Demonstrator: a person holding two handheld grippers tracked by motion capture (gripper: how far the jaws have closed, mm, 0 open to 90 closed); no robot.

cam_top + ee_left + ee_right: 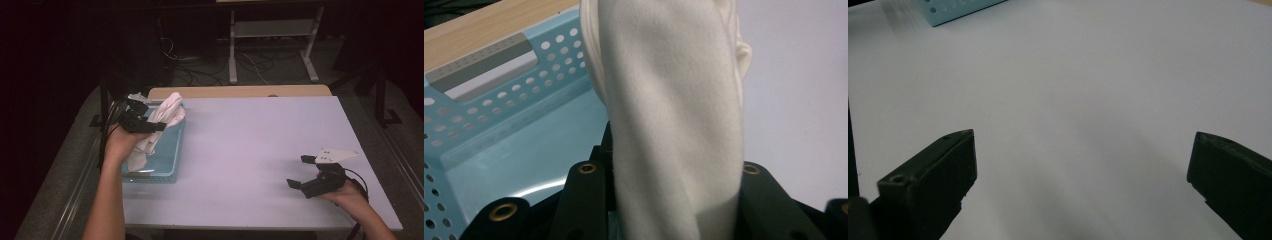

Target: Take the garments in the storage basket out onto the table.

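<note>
Wide open tabletop (260,145) through the centre and right of the high view, nothing standing there. At the left edge, the blue basket (172,165) walls off the way, a white cloth (167,117) rising over its rim.

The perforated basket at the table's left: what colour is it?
Light blue basket, clearest in the left gripper view, behind the white cloth that the left tongs hold.

My left claw (159,126) is black with brass-coloured rivets. The cloth (674,115) in it is plain cream-white, no pattern. The basket (499,125) at the left is pale turquoise, its walls dotted with rows of round holes. The table (260,145) is plain pale lilac-grey, with a light wood strip along its far edge. My right claw (301,171) is black, topped by a white plate.
</note>
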